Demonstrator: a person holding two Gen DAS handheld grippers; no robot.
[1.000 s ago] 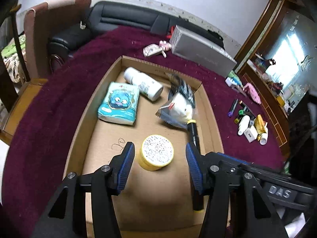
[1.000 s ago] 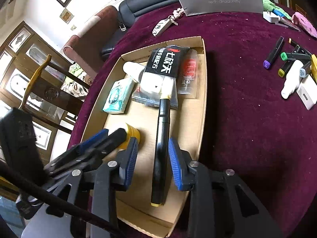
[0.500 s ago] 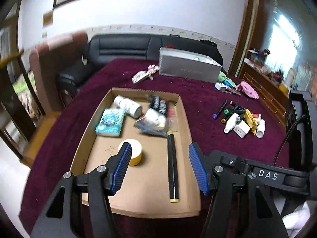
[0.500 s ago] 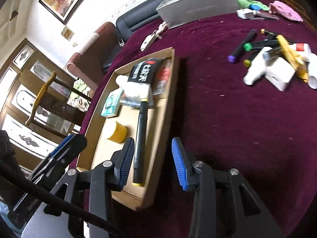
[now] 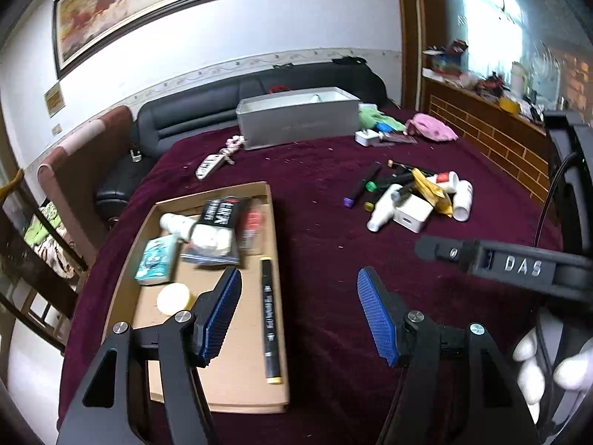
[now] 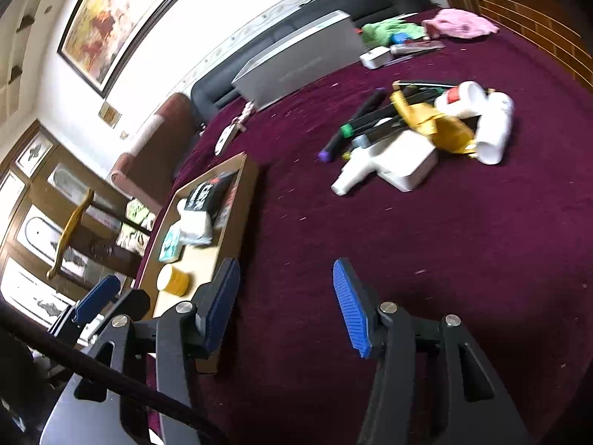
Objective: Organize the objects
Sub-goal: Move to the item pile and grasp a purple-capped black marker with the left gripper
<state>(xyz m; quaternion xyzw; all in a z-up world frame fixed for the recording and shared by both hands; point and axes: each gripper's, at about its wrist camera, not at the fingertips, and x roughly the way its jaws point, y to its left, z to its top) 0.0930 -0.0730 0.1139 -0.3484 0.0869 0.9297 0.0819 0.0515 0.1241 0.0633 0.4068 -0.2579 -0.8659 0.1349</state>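
The cardboard tray (image 5: pixel 276 259) lies on the maroon cloth at the left and holds a black marker (image 5: pixel 270 315), a yellow tin (image 5: pixel 173 298), a tissue pack (image 5: pixel 157 259), a white bottle (image 5: pixel 174 222) and a black packet (image 5: pixel 222 211). My left gripper (image 5: pixel 299 274) hovers over the tray's right wall, jaws opening, nothing between them. My right gripper (image 6: pixel 285 265) hangs over bare cloth just right of the tray (image 6: pixel 252 178), jaws also opening and empty. Farther right lies a pile of markers (image 6: pixel 355 122), a white charger box (image 6: pixel 407 163), a yellow wrapper (image 6: pixel 433 122) and white bottles (image 6: pixel 493 129).
A grey box (image 5: pixel 300 120) stands at the far edge, with a key fob (image 5: pixel 211 165) to its left and a pink cloth (image 5: pixel 431 128) to its right. A black sofa (image 5: pixel 207 107) lies behind. The right gripper's body (image 5: pixel 519 267) crosses the left view.
Both grippers have drawn back from the tray, swung right over the cloth, and widened their jaws. The black marker that was between the right jaws now lies in the tray to their left.
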